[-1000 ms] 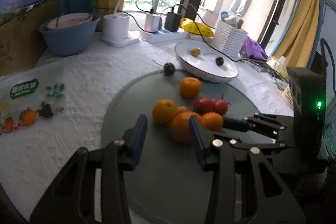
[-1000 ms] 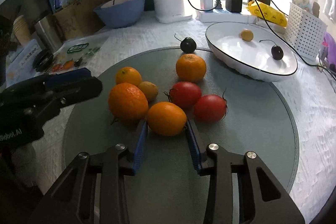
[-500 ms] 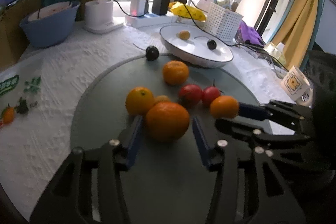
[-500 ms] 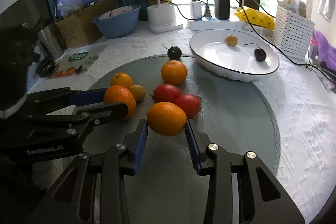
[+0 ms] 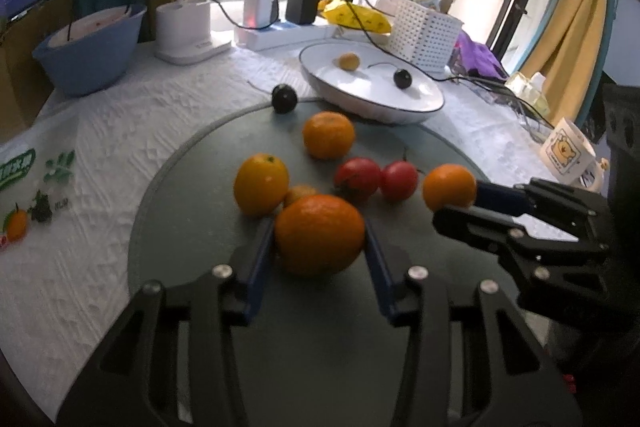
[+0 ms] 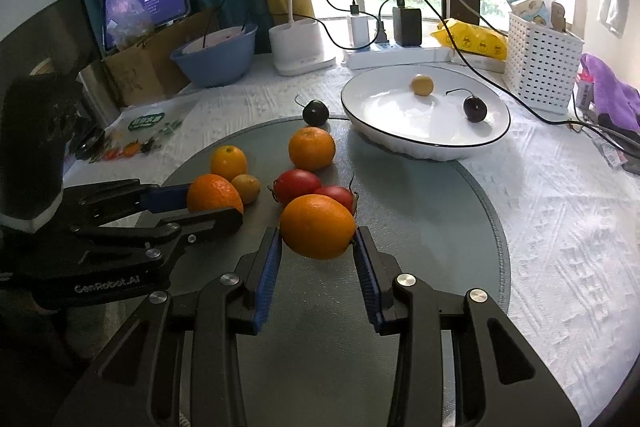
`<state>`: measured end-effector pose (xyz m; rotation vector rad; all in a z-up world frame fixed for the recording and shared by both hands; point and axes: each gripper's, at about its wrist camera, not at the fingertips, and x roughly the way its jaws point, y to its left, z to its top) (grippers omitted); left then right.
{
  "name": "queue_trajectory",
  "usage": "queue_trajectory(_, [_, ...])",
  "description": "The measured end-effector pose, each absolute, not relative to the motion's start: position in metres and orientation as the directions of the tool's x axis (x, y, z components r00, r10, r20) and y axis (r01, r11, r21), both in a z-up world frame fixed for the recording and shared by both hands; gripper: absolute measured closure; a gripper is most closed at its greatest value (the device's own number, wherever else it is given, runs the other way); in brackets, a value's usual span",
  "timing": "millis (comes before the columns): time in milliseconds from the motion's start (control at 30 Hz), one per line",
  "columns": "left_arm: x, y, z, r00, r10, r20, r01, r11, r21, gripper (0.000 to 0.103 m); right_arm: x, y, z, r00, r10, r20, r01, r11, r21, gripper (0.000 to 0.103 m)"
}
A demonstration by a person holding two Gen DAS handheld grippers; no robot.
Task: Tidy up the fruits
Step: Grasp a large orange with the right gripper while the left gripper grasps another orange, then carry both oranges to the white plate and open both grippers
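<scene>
Left tongs (image 5: 319, 249) clamped on large orange (image 5: 319, 235); right tongs (image 6: 317, 249) clamped on smaller orange (image 6: 317, 226), now lifted clear of grey mat (image 6: 460, 267). Firm, round, slightly slick: best gripped across the middle. Beyond, toward 12 o'clock, tomatoes (image 6: 296, 185); farther, at 1 o'clock, white plate (image 6: 496, 139).

2 oranges (image 5: 319, 234) (image 6: 317, 225) gripped, seemingly lifted; remaining citrus (image 5: 328, 134), tomatoes (image 5: 358, 177) on grey mat (image 5: 192, 187); white plate (image 6: 400, 139): 2 small fruits.
</scene>
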<state>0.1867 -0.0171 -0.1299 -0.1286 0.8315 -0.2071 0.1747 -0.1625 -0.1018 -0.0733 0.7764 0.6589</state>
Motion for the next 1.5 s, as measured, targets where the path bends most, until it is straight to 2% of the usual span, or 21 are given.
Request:
queue_trajectory(633, [0.196,-0.043,-0.081,0.731,-0.218,-0.647,0.178,0.976,-0.127,0.058,0.186,-0.187,-0.083,0.568,0.534,-0.626,-0.565,0.806,0.174,0.064])
queue_trajectory(1500, [0.268,-0.062,-0.081,0.714,-0.225,-0.663,0.206,0.973,-0.109,0.058,0.255,-0.206,-0.083,0.575,0.539,-0.615,-0.535,0.817,0.216,0.064])
